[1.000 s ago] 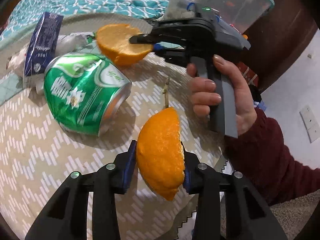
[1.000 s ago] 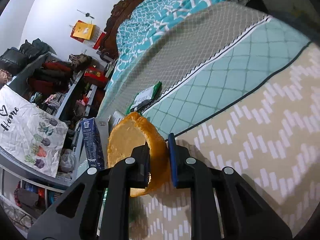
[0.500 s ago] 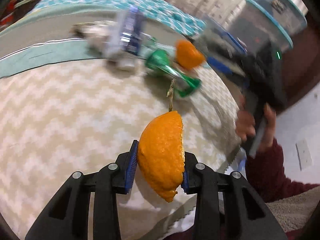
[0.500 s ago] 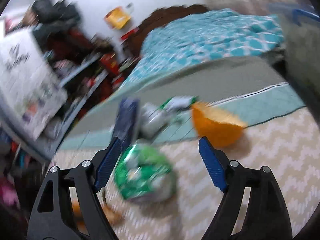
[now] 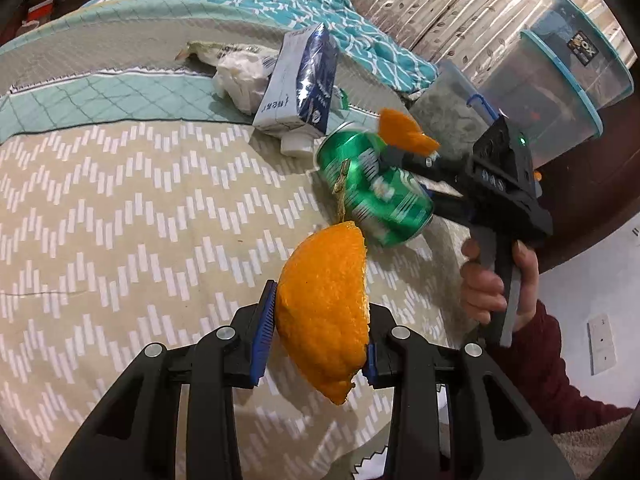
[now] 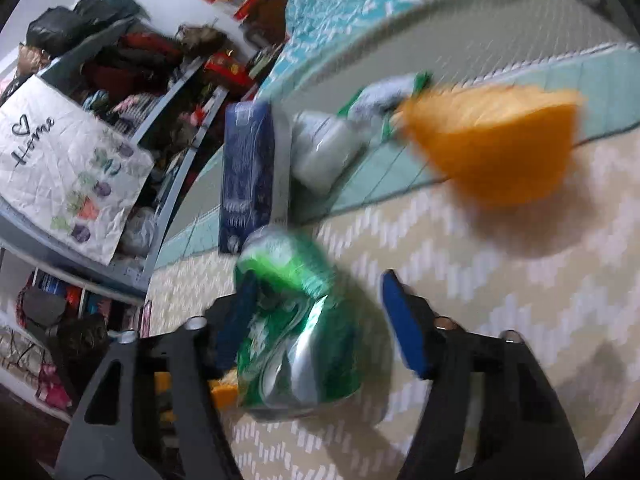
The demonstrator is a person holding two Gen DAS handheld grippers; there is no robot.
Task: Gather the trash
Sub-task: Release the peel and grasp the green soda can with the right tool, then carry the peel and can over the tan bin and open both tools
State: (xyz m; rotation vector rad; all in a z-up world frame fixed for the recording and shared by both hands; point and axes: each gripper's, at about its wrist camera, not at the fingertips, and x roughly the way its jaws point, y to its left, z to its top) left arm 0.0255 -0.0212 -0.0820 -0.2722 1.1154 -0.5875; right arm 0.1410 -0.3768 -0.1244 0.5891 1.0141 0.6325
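While the left gripper [image 5: 320, 340] stays out of it, clenched on a large piece of orange peel [image 5: 326, 320] held clear above the zigzag-patterned cover [image 5: 120, 220], the step in hand falls to the right gripper [image 6: 324, 320]; its jaws stand released, straddling the dented green can [image 6: 296, 328], which lies on its side on the cover; left pad close against the can wall, right pad apart from it, so the can sits off-centre in the gap; judgement: shift slightly to centre it before closing, and close gently, since thin dented metal may buckle or squirt out; right wrist view is blurred, so exact contact cannot be told; second orange peel piece [image 6: 492, 144] lies just beyond the can, far right; blue carton [image 5: 300, 84] and crumpled white wrapper [image 5: 240, 76] lie farther off, on the teal quilt band; keep the fingers clear of the carton when lifting
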